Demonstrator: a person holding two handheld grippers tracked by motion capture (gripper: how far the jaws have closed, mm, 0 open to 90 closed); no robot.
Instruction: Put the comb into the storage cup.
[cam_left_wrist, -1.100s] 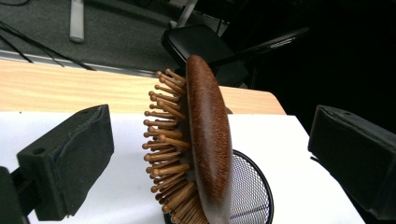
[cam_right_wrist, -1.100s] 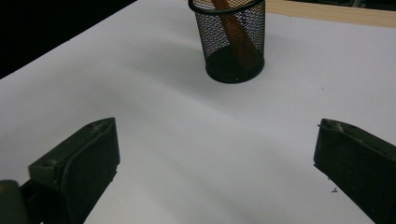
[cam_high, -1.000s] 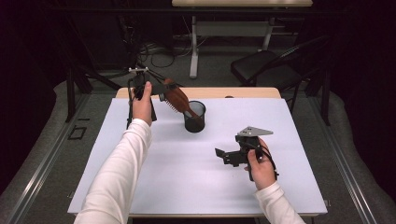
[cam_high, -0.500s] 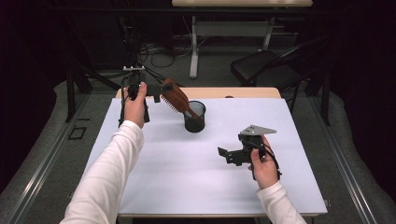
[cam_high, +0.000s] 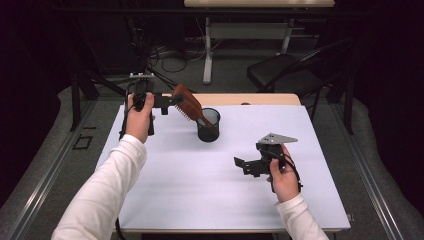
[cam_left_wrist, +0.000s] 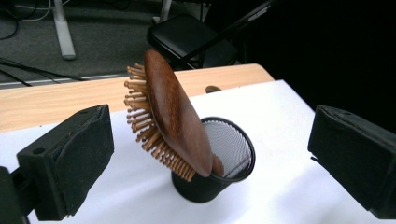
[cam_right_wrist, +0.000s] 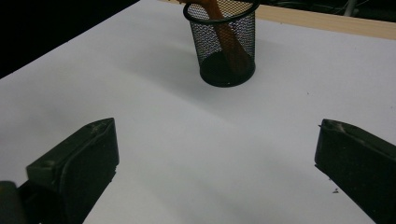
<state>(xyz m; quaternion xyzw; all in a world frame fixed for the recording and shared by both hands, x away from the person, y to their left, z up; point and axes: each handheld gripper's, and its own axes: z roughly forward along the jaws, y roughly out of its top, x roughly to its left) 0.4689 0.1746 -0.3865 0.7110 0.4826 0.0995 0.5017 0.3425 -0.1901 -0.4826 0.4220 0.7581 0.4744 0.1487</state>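
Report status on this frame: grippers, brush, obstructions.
Left gripper open, jaws wide beside the hairbrush, not touching. Right gripper open, low over the table. Brush stands handle-down in the mesh cup, leaning. Nothing in the way.

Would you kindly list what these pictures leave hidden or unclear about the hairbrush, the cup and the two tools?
- Hairbrush handle: in the left gripper view, sunk inside the mesh pen cup, its end hidden by the rim.
- Brush head: cut off by the top edge of the right gripper view.
- Left tool: in the high view, too small to tell whether it touches the brush.
- Right tool: its far side hidden by the hand.
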